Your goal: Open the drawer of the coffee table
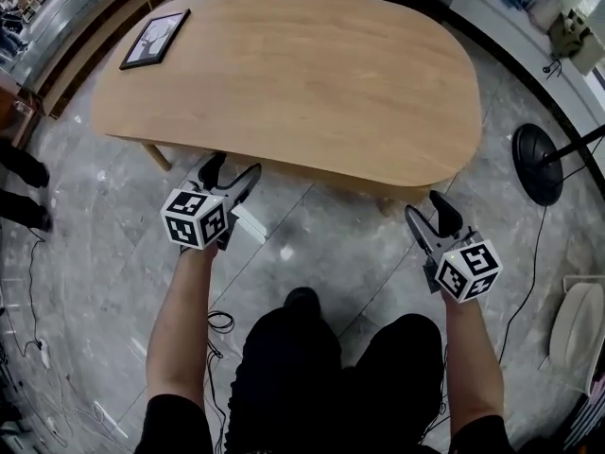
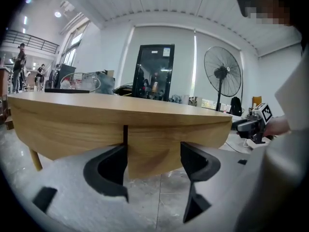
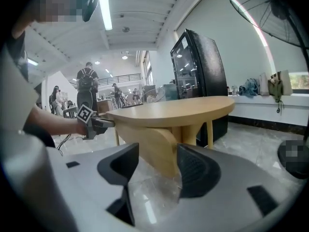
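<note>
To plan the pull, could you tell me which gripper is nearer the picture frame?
The left gripper: the picture frame lies on the table at its left corner, while the right gripper is at the opposite end.

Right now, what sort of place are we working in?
Probably a large open workspace or showroom rather than a home: a polished stone-tile floor under the wooden coffee table, a black glass-door fridge and a pedestal fan along the far wall, and several people standing about in the background.

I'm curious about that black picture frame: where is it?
In the head view, the frame lies flat on the table's far left corner, near its edge.
</note>
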The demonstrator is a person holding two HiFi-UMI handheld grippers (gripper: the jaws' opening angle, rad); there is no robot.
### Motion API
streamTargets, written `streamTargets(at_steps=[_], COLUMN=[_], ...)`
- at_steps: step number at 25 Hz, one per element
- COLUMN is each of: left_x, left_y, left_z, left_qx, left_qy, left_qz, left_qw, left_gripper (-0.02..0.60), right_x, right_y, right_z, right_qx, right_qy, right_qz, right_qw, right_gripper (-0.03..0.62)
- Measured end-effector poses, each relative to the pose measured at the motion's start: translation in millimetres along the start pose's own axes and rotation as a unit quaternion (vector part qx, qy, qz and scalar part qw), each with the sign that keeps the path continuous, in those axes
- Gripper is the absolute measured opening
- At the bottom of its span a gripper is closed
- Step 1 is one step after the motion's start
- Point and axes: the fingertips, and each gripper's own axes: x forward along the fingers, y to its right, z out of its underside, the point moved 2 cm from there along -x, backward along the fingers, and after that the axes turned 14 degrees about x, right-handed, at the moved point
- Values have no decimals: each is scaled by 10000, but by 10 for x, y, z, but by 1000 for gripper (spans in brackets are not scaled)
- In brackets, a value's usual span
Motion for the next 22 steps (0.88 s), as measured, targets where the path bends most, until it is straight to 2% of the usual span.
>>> streamTargets(at_steps=[4, 8, 13, 22], left_x=[-5, 13, -17, -292], left_y=[15, 54, 61, 223], left_z=[-29, -66, -66, 44], left_qx=[-47, -105, -99, 26], left_qy=[-49, -43, -75, -153], left_qz=[-26, -28, 34, 4], left_qw=[10000, 9999, 9999, 9999], left_gripper=[330, 340, 347, 345], right_x=[34, 58, 51, -166], right_y=[32, 78, 80, -29], right_z=[-38, -52, -54, 86], right_qx=[-3, -33, -187, -290], right_qy=[38, 31, 110, 60], right_qz=[7, 82, 178, 72], right_qw=[10000, 10000, 9996, 9995], right_gripper=[242, 238, 178, 143])
